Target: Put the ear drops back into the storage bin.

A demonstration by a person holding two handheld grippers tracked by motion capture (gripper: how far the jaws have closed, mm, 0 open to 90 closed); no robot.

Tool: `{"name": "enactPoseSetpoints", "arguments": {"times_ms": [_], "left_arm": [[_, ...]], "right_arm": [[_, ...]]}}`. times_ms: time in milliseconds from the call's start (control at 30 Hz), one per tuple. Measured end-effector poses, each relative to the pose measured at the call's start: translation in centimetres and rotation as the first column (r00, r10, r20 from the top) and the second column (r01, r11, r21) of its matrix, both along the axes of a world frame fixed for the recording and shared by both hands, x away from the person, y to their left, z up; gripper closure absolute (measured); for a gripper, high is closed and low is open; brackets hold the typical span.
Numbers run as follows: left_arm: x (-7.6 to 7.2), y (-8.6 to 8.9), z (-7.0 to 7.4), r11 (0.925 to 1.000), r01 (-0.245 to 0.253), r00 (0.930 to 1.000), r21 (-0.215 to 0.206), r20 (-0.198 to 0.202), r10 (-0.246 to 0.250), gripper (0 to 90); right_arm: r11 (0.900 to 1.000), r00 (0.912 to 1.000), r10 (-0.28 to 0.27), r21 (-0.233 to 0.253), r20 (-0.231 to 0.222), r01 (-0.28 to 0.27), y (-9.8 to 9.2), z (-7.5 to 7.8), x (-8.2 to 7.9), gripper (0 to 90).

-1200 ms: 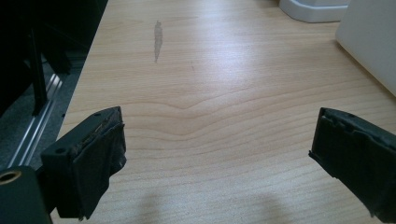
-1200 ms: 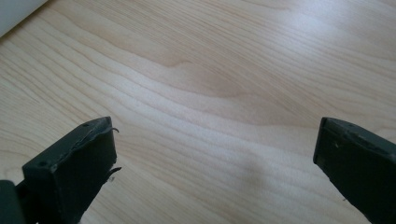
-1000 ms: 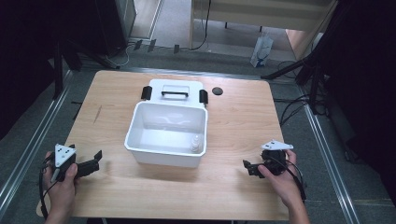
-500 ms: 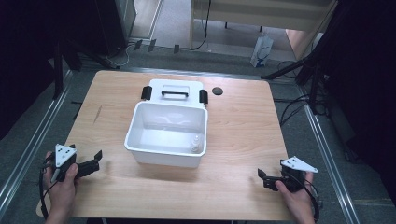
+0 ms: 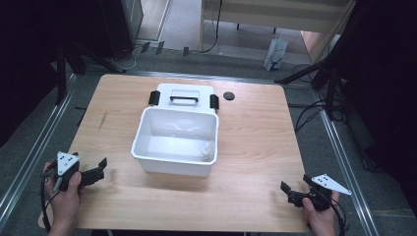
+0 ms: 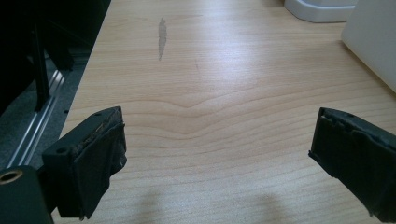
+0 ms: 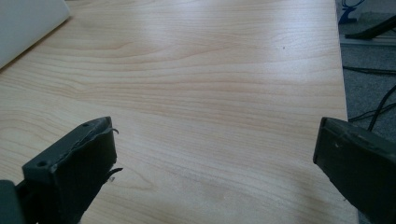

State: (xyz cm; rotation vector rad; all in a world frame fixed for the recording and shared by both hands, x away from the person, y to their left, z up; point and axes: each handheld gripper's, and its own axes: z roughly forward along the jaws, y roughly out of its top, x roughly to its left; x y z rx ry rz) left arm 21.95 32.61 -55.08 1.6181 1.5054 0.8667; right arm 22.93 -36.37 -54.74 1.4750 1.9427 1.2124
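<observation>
White plastic bin [image 5: 176, 142] at the desk [image 5: 255, 147] centre, its lid [image 5: 183, 94] touching it on the far side, a small white bottle [image 5: 207, 151] inside. Left tongs [image 5: 98, 169] near the front-left corner and right tongs [image 5: 290, 192] near the front-right corner, both with jaws wide apart and holding nothing.

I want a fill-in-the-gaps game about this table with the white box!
1. The small white bottle lies inside the white ____.
2. The lid behind the bin has a handle coloured ____.
3. The left claw and the right claw both hold ____.
4. The table top is made of ____.

Missing words: bin; black; nothing; wood
</observation>
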Motion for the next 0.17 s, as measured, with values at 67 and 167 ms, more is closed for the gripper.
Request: {"name": "enactPoseSetpoints", "arguments": {"times_ms": [67, 167], "left_arm": [[0.03, 0.0, -0.01, 1.0, -0.006, 1.0, -0.001, 0.002, 0.006, 4.1], [0.03, -0.04, -0.01, 1.0, -0.005, 1.0, 0.002, -0.001, 0.005, 4.1]], "right_arm": [[1.0, 1.0, 0.001, 0.0, -0.004, -0.001, 0.06, 0.0, -0.01, 0.0], [1.0, 0.9999, 0.014, -0.002, -0.008, -0.014, 0.12, -0.04, 0.02, 0.0]]}}
